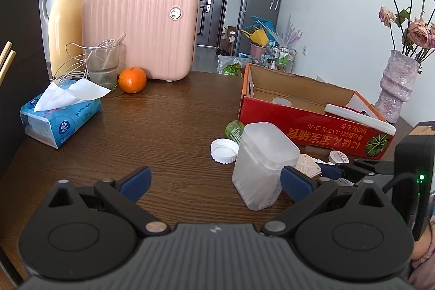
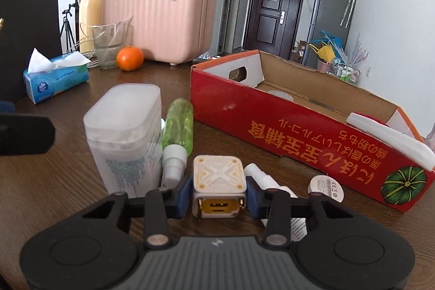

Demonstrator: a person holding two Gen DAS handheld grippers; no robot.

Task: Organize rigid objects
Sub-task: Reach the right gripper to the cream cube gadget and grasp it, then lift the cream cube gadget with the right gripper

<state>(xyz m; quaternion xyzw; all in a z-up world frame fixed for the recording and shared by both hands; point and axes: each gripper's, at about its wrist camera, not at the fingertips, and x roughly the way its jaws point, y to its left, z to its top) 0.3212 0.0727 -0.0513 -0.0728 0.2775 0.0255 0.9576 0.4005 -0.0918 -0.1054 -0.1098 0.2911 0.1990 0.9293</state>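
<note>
My right gripper (image 2: 217, 196) is shut on a cream cube toy (image 2: 218, 185) with a yellow face; both blue pads press its sides on the table. A frosted plastic container (image 2: 126, 137) stands just left of it, and a green spray bottle (image 2: 179, 128) lies between them. The red cardboard box (image 2: 307, 137) sits open behind, with a white item (image 2: 391, 139) in it. My left gripper (image 1: 216, 185) stands open with nothing between its pads; the frosted container (image 1: 263, 165) is by its right pad. The right gripper (image 1: 353, 170) and the cube (image 1: 307, 166) show beyond.
A white lid (image 1: 224, 150) lies on the wooden table (image 1: 168, 132). Tissue pack (image 1: 58, 114), orange (image 1: 132, 80), glass (image 1: 102, 65), pink case (image 1: 141, 34) and yellow thermos (image 1: 65, 23) stand at the back left. A vase of flowers (image 1: 395, 89) is far right. A small white disc (image 2: 326, 188) lies by the box.
</note>
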